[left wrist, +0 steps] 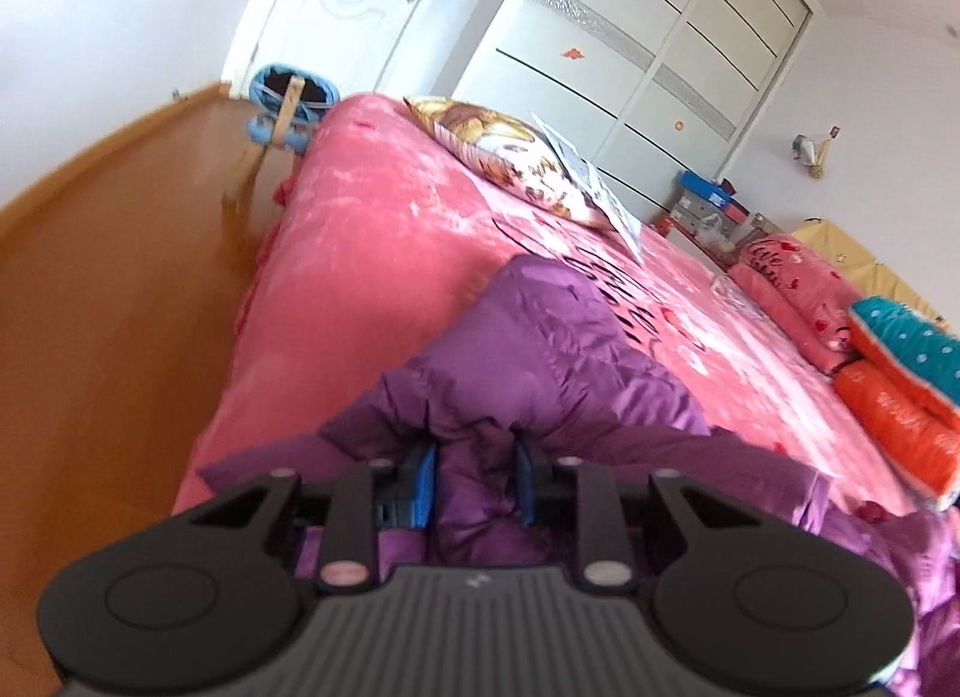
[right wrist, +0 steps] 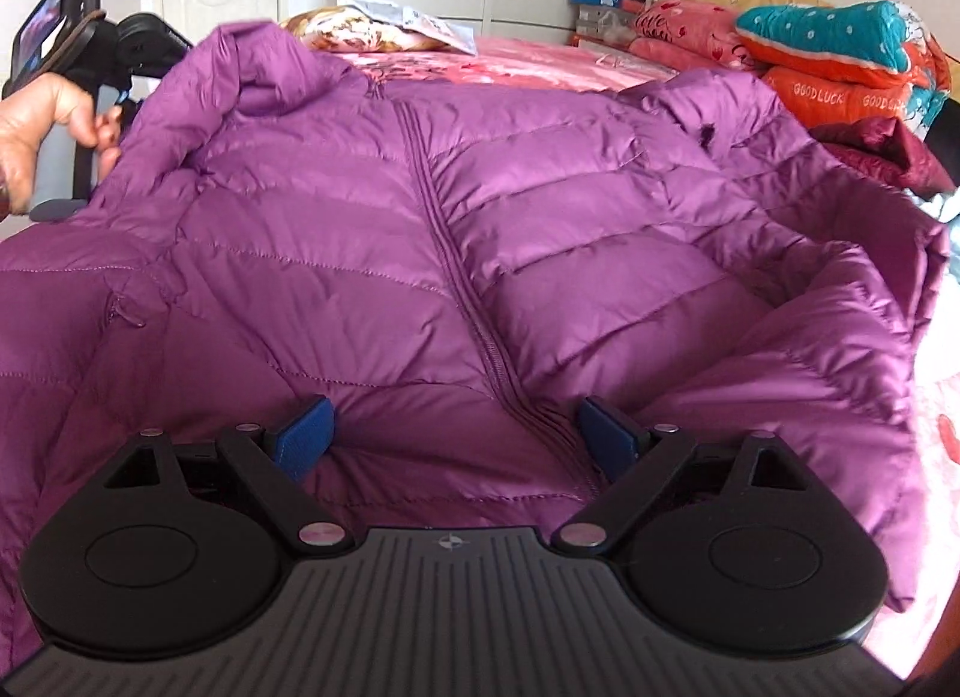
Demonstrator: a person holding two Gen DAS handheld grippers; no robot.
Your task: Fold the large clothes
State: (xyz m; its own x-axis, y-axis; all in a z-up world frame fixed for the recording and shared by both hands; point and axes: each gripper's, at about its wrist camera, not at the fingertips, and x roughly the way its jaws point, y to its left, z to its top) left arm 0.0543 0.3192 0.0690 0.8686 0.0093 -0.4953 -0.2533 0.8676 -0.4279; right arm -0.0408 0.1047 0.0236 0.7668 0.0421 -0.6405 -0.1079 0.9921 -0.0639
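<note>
A purple quilted down jacket (right wrist: 480, 217) lies spread front-up on the pink bed cover (left wrist: 372, 229), zipper running down its middle. In the left wrist view my left gripper (left wrist: 474, 457) is shut on a bunched fold of the jacket (left wrist: 540, 349), near the bed's left edge, and the fabric there is lifted. In the right wrist view my right gripper (right wrist: 456, 427) stands wide open over the jacket's lower hem at the zipper, and its blue pads (right wrist: 306, 427) do not press on the fabric. A hand (right wrist: 48, 115) holds the left gripper at the far left; the lifted jacket edge hides that gripper's fingers.
Wooden floor (left wrist: 120, 277) lies left of the bed. A patterned pillow (left wrist: 510, 151) and papers sit at the far end. Folded quilts in orange and teal (right wrist: 840, 49) and pink bedding (right wrist: 684, 31) are stacked at the right. A white wardrobe (left wrist: 630, 37) and a door stand beyond.
</note>
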